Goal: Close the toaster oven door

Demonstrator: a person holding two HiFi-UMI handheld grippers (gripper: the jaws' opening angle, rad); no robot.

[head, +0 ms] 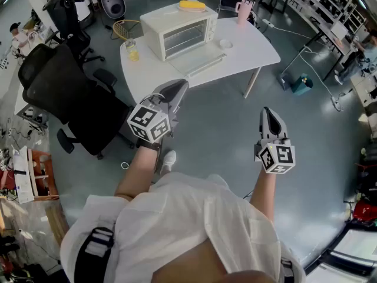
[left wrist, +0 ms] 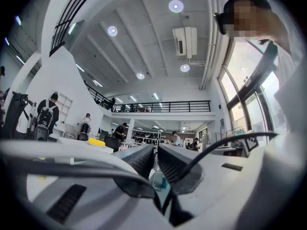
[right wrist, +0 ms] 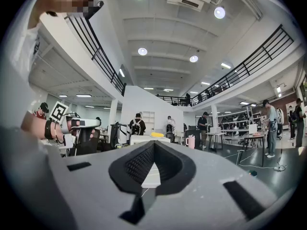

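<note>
Head view: the toaster oven (head: 179, 33) sits on the white counter (head: 259, 46) at the upper centre of the frame, its door (head: 200, 59) dropped flat toward the person, so the closing has not begun. This looks like the approach stage. The left tool (head: 178, 87) and right tool (head: 268, 115) hang over the floor, well apart from the counter, with forearms stretched forward from the body. The next move, as I judge it, calls for closing that distance, getting one tool under the door's front edge and swinging it up until it seats.

Left gripper view: the jaws are drawn together with only a sliver between them and nothing is gripped. The tool tips slightly upward, taking in more ceiling than counter.

Right gripper view: the jaws meet at their tips and are empty. The tool points level, straight at the distant oven, which has a yellow item (right wrist: 157, 134) on its top and a pink tumbler (right wrist: 191, 142) just beside it.
</note>
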